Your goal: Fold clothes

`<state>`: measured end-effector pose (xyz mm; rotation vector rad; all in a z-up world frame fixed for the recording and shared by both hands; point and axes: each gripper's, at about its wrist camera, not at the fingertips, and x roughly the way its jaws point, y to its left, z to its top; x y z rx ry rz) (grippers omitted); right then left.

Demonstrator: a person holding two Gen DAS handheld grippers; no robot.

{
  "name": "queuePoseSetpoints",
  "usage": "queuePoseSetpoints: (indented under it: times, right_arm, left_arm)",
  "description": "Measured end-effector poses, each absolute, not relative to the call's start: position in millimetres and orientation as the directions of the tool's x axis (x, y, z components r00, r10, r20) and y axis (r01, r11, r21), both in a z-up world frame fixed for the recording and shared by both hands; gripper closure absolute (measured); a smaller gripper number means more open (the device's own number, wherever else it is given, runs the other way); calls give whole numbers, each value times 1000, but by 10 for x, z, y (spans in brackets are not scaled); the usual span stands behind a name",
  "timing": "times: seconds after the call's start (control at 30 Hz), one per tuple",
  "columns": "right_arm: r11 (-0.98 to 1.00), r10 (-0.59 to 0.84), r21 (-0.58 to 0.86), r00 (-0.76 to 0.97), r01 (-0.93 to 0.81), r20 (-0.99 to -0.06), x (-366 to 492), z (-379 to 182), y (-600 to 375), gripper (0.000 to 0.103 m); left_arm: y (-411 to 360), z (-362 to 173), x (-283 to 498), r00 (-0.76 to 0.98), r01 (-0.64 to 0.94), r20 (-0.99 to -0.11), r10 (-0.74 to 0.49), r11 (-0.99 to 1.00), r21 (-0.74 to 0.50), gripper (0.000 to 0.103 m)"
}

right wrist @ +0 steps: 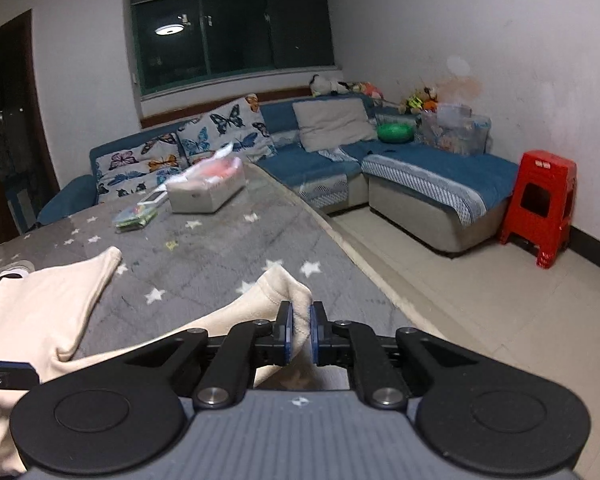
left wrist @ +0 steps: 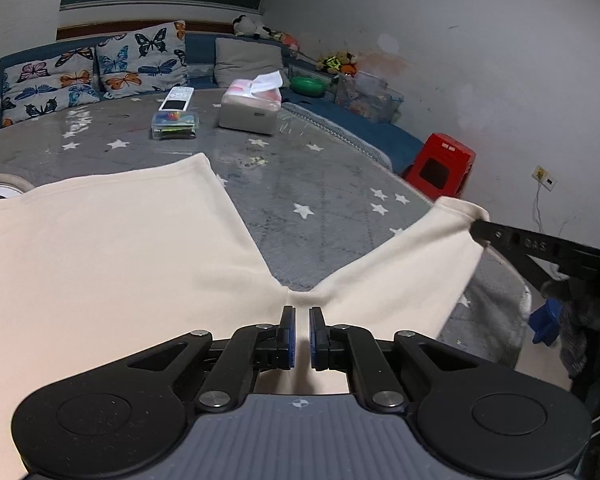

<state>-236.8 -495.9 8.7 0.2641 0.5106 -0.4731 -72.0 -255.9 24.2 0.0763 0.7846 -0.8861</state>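
A cream garment [left wrist: 100, 248] lies spread on the grey star-patterned table cover [left wrist: 312, 184]. My left gripper [left wrist: 302, 312] is shut on the garment where two parts of it meet, low near the table's front. My right gripper [right wrist: 300, 316] is shut on the end of one cream part [right wrist: 278, 284], lifted a little over the table's right edge. The right gripper also shows in the left wrist view [left wrist: 476, 226], holding that end. The other cream part [right wrist: 52, 300] lies flat at the left.
A tissue box [left wrist: 250, 110], a remote [left wrist: 176, 98] and a small clear case [left wrist: 175, 126] sit at the far side of the table. A blue sofa [right wrist: 420, 172] with cushions runs behind and right. A red stool [right wrist: 540, 208] stands on the floor by the wall.
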Motion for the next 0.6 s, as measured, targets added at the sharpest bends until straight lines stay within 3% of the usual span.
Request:
queuePoseSetpoints:
  times: [0.6]
  right_arm:
    - [850,-373,161,789,501,-489,-2604,225,-4871,95]
  left_arm:
    - [-2695,176,-615,371,677,-627,-685,662,-323,90]
